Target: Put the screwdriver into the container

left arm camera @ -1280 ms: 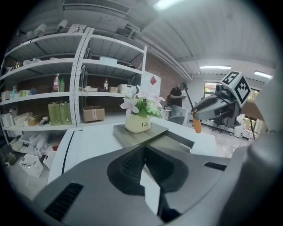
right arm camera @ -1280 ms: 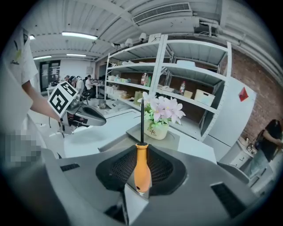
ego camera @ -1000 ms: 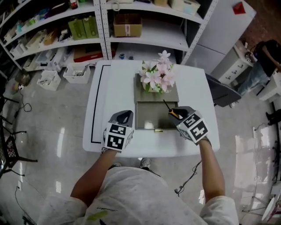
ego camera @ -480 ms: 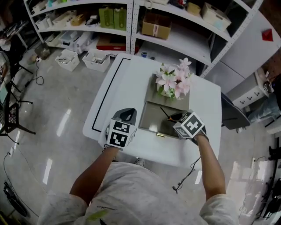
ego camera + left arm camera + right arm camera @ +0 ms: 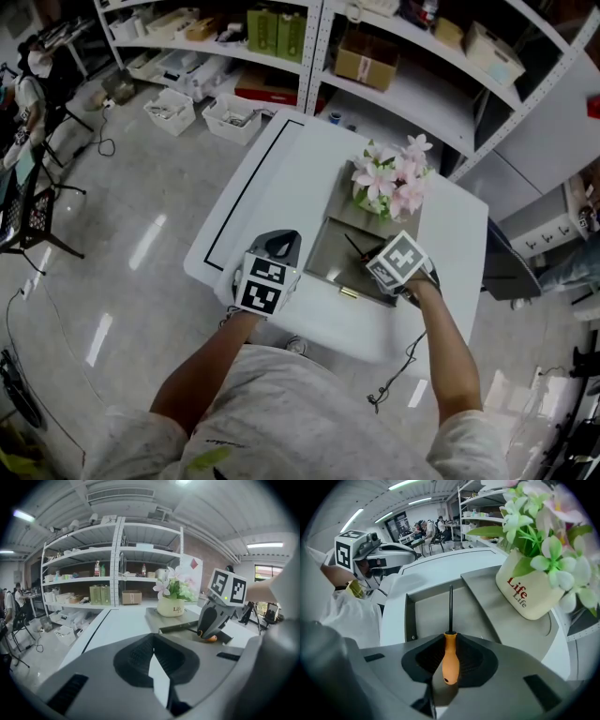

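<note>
Orange-handled screwdriver point(image 5: 449, 660) clamped by right gripper point(image 5: 450, 638) jaws, shaft pointing ahead over container point(image 5: 429, 616); left gripper point(image 5: 151, 641) jaws closed

My head camera looks steeply down on the table point(image 5: 281, 187); both low gripper cameras share the container point(image 5: 431, 611).
</note>
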A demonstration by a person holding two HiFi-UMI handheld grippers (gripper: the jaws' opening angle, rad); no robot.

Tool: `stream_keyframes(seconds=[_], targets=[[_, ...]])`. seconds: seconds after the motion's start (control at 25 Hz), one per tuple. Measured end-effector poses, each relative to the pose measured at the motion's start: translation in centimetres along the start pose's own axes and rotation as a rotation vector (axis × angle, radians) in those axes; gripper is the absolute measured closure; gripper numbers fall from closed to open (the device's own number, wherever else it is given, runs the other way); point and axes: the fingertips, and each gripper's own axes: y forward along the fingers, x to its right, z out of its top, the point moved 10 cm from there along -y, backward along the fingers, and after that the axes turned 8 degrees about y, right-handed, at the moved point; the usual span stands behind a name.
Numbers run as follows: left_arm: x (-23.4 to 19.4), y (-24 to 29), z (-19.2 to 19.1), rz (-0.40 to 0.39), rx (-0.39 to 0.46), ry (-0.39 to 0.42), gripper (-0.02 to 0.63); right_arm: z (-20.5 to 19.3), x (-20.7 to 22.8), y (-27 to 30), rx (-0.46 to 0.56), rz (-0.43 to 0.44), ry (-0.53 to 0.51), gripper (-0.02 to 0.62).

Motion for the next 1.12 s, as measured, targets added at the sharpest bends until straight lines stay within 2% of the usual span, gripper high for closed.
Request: stream_keyframes(seconds=[0.52, 1.12], targets=[[0.2, -0.7, 0.0, 0.043, -0.023, 0.005, 0.601, 0.3, 0.6, 2.0, 0.011, 0.040, 0.007, 0.517], [0.0, -0.7, 0.3, 0.049, -0.028, 0.016, 0.601, 0.2, 0.6, 2.9, 0.041, 0.049, 0.026, 0.502]])
